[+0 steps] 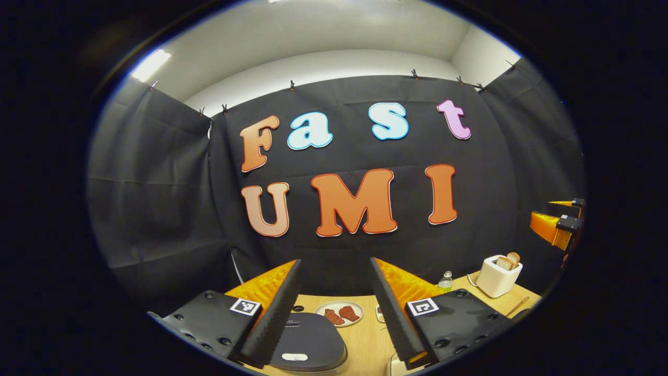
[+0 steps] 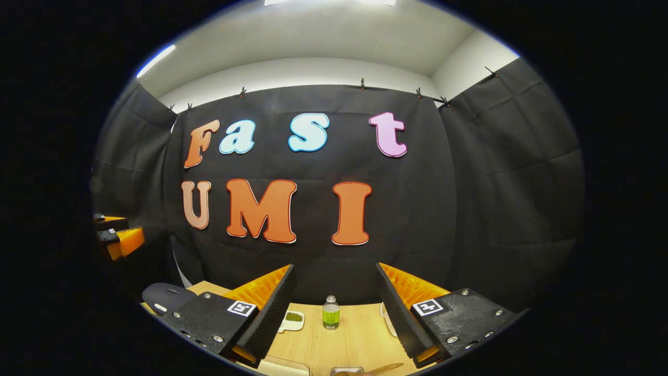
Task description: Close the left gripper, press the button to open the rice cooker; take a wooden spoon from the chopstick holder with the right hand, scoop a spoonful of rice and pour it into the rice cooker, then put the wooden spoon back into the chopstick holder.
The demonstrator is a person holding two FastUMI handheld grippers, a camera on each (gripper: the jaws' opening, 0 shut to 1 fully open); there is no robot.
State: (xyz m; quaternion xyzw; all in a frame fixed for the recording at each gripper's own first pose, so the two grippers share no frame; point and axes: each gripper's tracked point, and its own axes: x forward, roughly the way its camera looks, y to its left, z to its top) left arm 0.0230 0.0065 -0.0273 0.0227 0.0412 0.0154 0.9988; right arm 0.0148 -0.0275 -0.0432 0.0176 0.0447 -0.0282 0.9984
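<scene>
Rice cooker [image 1: 308, 339]: dark, lid down, lying directly below and between my left gripper [image 1: 334, 305] fingers, spread wide and holding nothing. Right gripper [image 2: 334, 308]: likewise spread and empty, with the cooker off at its lower left. Left tongs nearer; I judge closing them, then pressing down, comes next.

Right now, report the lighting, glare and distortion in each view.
Left gripper view: strong fisheye bowing, a ceiling light blown out at upper left, table evenly lit, rice cooker lid showing soft sheen, focus sharp. Right gripper view: same bowing, glare from ceiling lights along the top, small bottle crisp, no motion blur.
</scene>
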